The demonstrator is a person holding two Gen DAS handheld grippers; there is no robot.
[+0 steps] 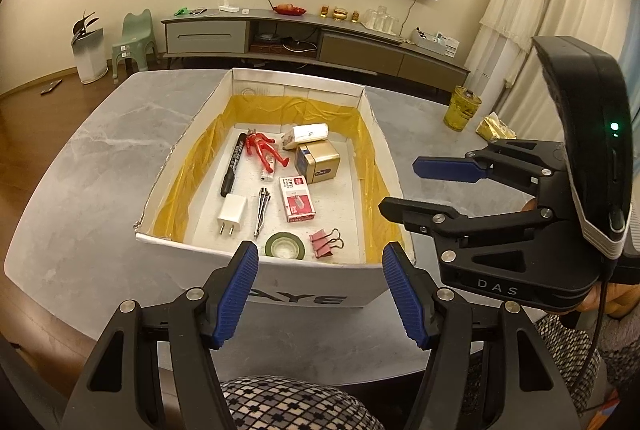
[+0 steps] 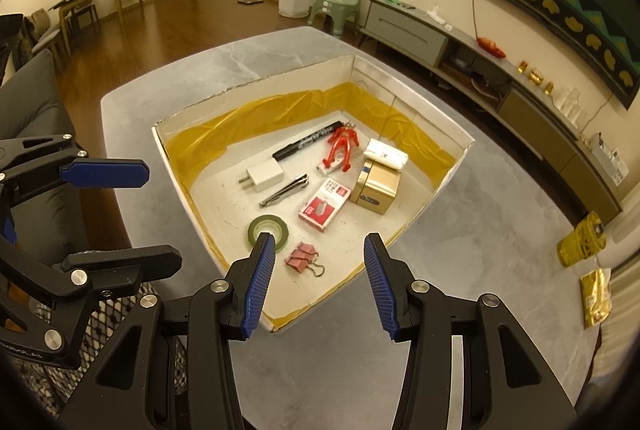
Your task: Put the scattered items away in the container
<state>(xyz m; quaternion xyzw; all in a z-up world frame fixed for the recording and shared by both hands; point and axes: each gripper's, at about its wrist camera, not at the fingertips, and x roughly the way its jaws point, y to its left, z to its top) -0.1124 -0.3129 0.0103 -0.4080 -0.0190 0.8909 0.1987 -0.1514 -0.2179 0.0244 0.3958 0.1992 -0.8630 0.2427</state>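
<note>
You are holding your left tool (image 1: 320,286) and right tool (image 2: 320,278) wide and empty over the box (image 1: 280,284) on the worktop (image 1: 88,190), where marker (image 1: 234,164), charger (image 1: 231,214) and tape (image 1: 285,245) are lying inside

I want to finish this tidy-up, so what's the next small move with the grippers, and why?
Probably none inside the box: the marker, charger, tape roll and binder clip already lie in it, and both the left gripper and right gripper are open and empty. I'd check the gold items beside it.
</note>
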